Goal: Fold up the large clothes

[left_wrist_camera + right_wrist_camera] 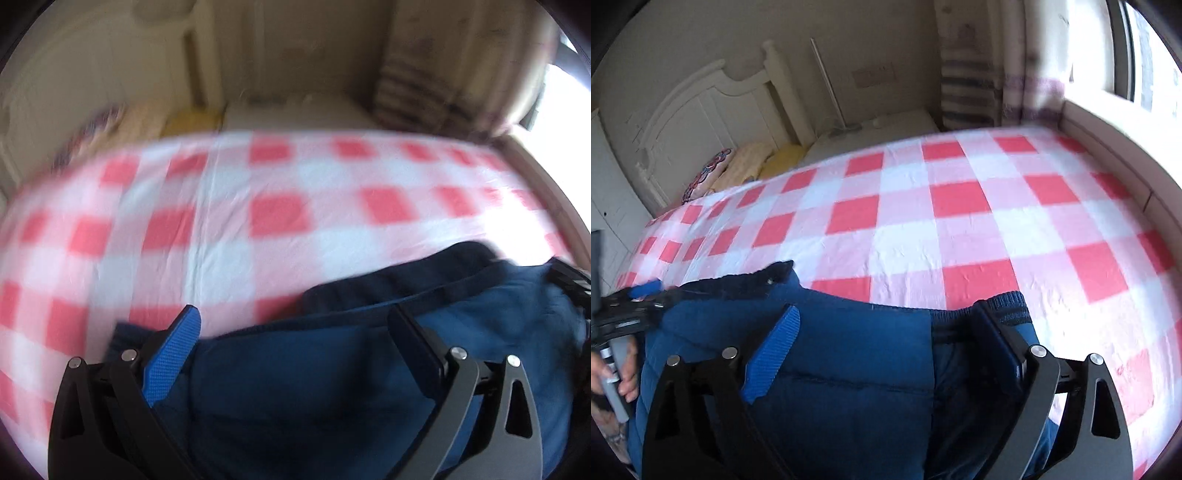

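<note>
Checked bedspread point(960, 229) lies bare beyond the blue jacket point(849, 369); both jaws spread.

Daylight only, entering from window point(1152, 55) up and right of right gripper; pane blown out white. Glare washes checked bedsheet point(960, 221) nearest it. Left wrist view heavily motion-blurred: checks smeared, curtain point(424, 85) and wall soft. Right wrist view sharper at centre, smeared toward far bed edge. Blue padded jacket point(849, 369) dim, folds in shadow. Strong fisheye bending, black vignette at corners.
</note>
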A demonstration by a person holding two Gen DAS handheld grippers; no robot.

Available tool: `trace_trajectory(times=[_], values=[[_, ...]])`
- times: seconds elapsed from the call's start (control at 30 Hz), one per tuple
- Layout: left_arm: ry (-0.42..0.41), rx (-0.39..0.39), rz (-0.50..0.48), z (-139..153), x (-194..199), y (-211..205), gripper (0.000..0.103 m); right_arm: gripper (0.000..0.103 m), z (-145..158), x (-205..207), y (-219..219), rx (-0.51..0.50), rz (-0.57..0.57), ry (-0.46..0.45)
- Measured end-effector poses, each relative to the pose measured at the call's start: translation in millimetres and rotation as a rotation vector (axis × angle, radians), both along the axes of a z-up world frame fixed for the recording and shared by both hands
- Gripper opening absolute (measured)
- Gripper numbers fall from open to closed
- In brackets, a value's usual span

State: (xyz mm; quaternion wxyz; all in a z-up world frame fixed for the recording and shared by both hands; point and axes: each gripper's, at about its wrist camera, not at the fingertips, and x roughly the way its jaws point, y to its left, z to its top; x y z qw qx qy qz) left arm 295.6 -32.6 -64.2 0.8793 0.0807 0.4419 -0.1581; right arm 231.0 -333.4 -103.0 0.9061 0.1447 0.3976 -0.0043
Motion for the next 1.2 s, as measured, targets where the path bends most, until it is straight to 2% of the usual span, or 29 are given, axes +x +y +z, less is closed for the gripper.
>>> trace_trajectory(times=[0.1, 0.17, 0.2, 0.23, 0.37, 0.4, 0.43, 0.5, 0.53, 0.63, 0.67, 0.7, 0.73, 0.77, 0.9, 0.97, 1.0, 1.1, 1.2], values=[[-0.04, 0.014, -0.119, 14, -21, -37, 0.101, 0.088, -2, 5, 2, -0.026, 0.0, 0.03], [-0.046, 0.097, -0.206, -3, -33, -68, 0.101, 0.088, -4, 7, -1, -0.01, 0.001, 0.038], [-0.027, 0.157, -0.222, -18, -35, -79, 0.101, 0.088, -6, 8, -3, -0.001, 0.002, 0.04], [-0.003, 0.182, -0.228, -31, -35, -86, 0.101, 0.089, -6, 8, -4, 0.01, 0.006, 0.039], [0.051, 0.059, -0.219, -33, -23, -68, 0.101, 0.089, -6, 7, -4, 0.004, 0.007, 0.043], [0.038, 0.062, -0.221, -28, -25, -63, 0.101, 0.089, -6, 7, -3, 0.003, 0.007, 0.043], [0.009, 0.081, -0.207, -24, -27, -58, 0.101, 0.089, -6, 7, -4, 0.003, 0.008, 0.044], [-0.109, 0.137, -0.117, -6, -28, -36, 0.101, 0.089, -6, 6, -4, 0.004, 0.01, 0.044], [-0.128, 0.138, -0.072, -2, -23, -18, 0.101, 0.089, -6, 6, -4, 0.003, 0.011, 0.044], [-0.044, 0.141, 0.067, -13, 2, 31, 0.101, 0.09, -6, 6, -4, 0.0, 0.013, 0.047], [0.025, 0.091, 0.102, -26, 12, 54, 0.101, 0.091, -7, 5, -4, 0.002, 0.014, 0.048], [0.091, -0.027, 0.113, -32, 19, 73, 0.101, 0.091, -7, 7, -3, 0.001, 0.015, 0.05], [0.137, -0.105, 0.135, -36, 24, 87, 0.101, 0.091, -7, 7, -2, -0.005, 0.016, 0.052], [0.151, -0.131, 0.149, -38, 28, 93, 0.101, 0.091, -7, 7, -1, -0.012, 0.016, 0.055], [0.107, -0.044, 0.14, -38, 25, 79, 0.101, 0.09, -1, 6, -2, -0.015, 0.005, 0.068], [0.118, -0.069, 0.142, -38, 26, 84, 0.101, 0.095, 13, -2, 7, -0.059, -0.026, 0.06], [0.122, -0.077, 0.142, -38, 27, 86, 0.101, 0.095, 26, -8, 18, -0.082, -0.013, 0.024], [0.119, -0.07, 0.142, -38, 25, 85, 0.101, 0.097, 50, -12, 68, -0.141, 0.14, -0.022], [0.121, -0.08, 0.141, -39, 26, 87, 0.101, 0.097, 45, -3, 136, -0.227, 0.325, -0.008]])
